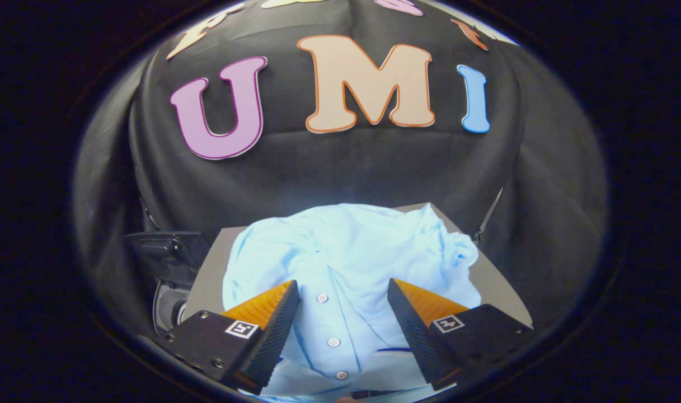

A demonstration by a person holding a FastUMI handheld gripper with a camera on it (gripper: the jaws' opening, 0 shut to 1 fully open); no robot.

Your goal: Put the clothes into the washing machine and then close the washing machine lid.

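Note:
A light blue buttoned shirt (351,252) lies crumpled on a grey table top (209,274). My gripper (343,288) hangs open just above it, one finger on each side of the button placket, which runs between them. Neither finger presses on the cloth. To the left of the table, lower down, part of the washing machine (169,263) shows: a dark lid or panel and a round rim below it. Whether its lid stands open I cannot tell.
Black cloth walls close the booth behind and on both sides of the table. The table's right edge (502,291) runs just beyond the shirt. A thin light rod (488,215) leans at the back right.

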